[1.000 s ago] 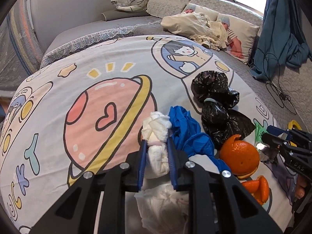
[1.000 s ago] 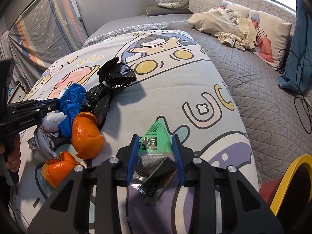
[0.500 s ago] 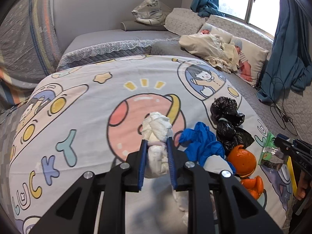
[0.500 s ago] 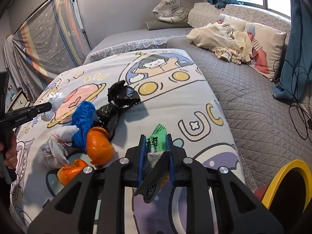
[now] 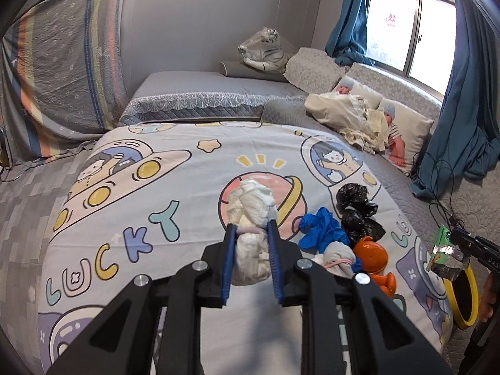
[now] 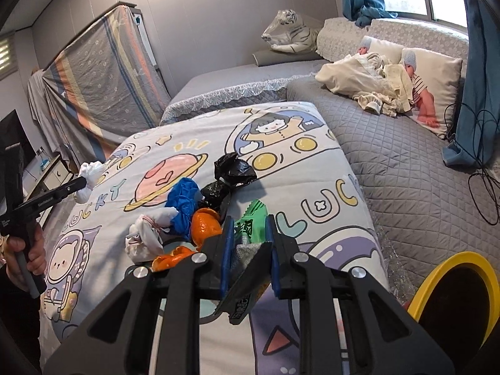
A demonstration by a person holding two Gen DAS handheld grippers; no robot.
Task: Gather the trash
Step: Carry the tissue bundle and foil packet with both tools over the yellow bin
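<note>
My left gripper point(image 5: 251, 229) is shut on a white crumpled tissue wad point(image 5: 250, 215), held up above the cartoon bedspread point(image 5: 140, 193). My right gripper point(image 6: 248, 223) is shut on a green and silver snack wrapper point(image 6: 250, 231), also lifted off the bed. On the bedspread lie a blue glove point(image 5: 323, 229), a black plastic bag point(image 5: 357, 211), orange peel point(image 5: 372, 254) and a second white wad point(image 5: 336, 256). The right wrist view shows the same pile: blue glove point(image 6: 182, 198), black bag point(image 6: 232, 168), orange peel point(image 6: 204, 225), white wad point(image 6: 147, 237).
A yellow-rimmed bin point(image 6: 456, 287) stands off the bed's near right corner. A grey quilted mattress point(image 6: 400, 168) with pillows, cloths and dark cables lies to the right. A hand point(image 6: 25, 250) holds the left gripper's handle at the left.
Both grippers have risen off the bed with their loads. The right jaws closed on the wrapper and lifted it. The left gripper carried the tissue wad up and back from the pile.
</note>
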